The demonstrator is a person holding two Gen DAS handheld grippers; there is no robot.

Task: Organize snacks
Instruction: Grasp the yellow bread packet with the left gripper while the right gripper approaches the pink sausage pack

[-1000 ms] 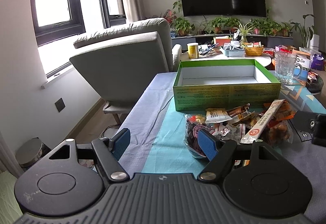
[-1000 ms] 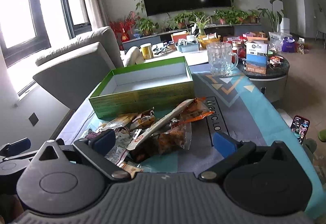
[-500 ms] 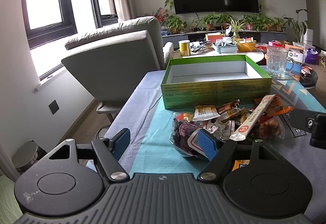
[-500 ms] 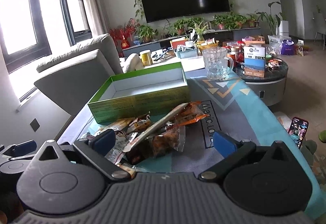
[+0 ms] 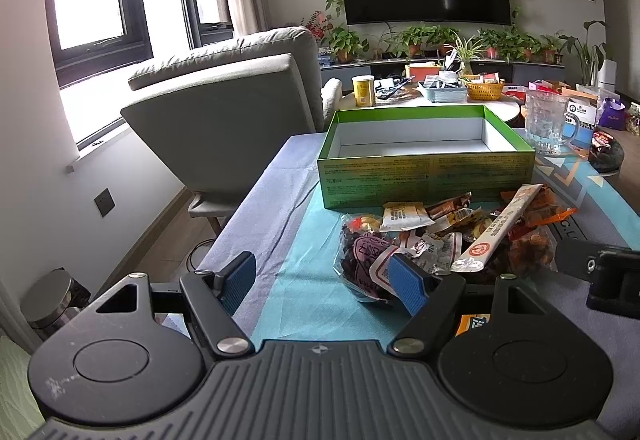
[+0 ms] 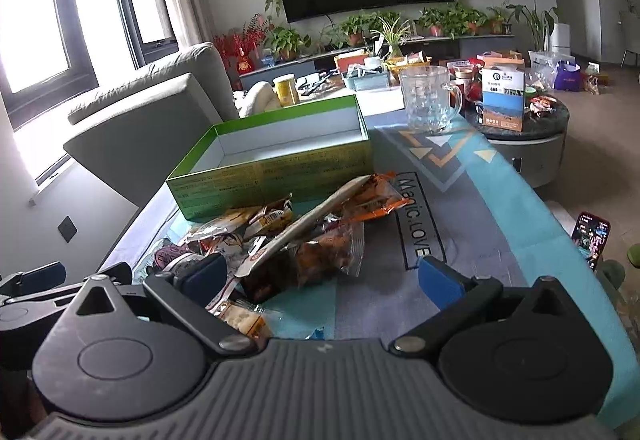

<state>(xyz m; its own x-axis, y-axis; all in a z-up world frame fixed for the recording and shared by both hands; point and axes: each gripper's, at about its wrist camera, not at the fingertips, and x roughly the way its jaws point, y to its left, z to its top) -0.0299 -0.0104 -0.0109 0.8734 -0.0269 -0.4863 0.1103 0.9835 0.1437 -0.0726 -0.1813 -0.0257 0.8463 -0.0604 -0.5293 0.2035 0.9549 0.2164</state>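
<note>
A pile of snack packets (image 5: 452,240) lies on the blue tablecloth in front of an empty green box (image 5: 424,164). A long white stick packet (image 5: 496,230) lies on top of the pile. My left gripper (image 5: 324,282) is open and empty, low at the pile's left edge. My right gripper (image 6: 320,278) is open and empty, its jaws either side of the near end of the pile (image 6: 304,240). The box (image 6: 272,168) stands behind the pile. The right gripper's body shows at the right edge of the left wrist view (image 5: 600,272).
A glass mug (image 6: 430,102) stands right of the box at the table's far end. A grey armchair (image 5: 232,120) stands left of the table. A round side table (image 6: 524,120) with packets and a phone (image 6: 591,238) on a stand are to the right.
Both grippers have drawn slightly nearer the pile and shifted left a little. Both stay open and empty.
</note>
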